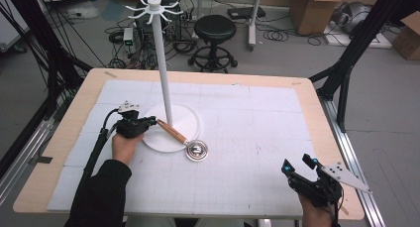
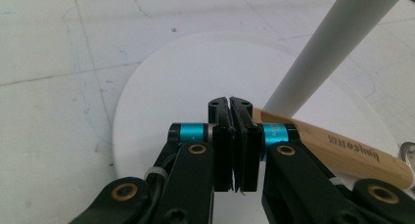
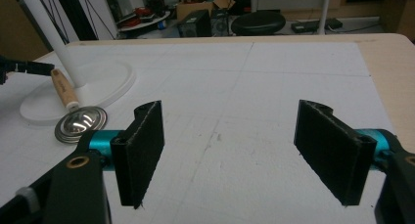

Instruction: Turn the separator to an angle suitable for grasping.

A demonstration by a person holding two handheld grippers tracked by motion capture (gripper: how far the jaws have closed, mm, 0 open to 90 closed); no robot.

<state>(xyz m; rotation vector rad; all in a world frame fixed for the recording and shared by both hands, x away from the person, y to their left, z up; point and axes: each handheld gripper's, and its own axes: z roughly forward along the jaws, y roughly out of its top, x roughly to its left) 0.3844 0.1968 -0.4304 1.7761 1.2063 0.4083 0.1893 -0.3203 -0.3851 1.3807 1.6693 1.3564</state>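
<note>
Two tools differed — left tool [image 1: 150, 121] pinched shut beside the ladle's wooden handle [image 1: 173, 132], gripping nothing visible; right tool [image 3: 240, 153] gaped wide, empty, above the tabletop [image 1: 257, 118].

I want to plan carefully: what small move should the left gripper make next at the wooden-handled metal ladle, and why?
Probably open the left gripper and set its jaws around the handle of the wooden-handled metal ladle. The jaws look shut with the handle beside them, not between them. The ladle lies partly on the white round stand base.
</note>
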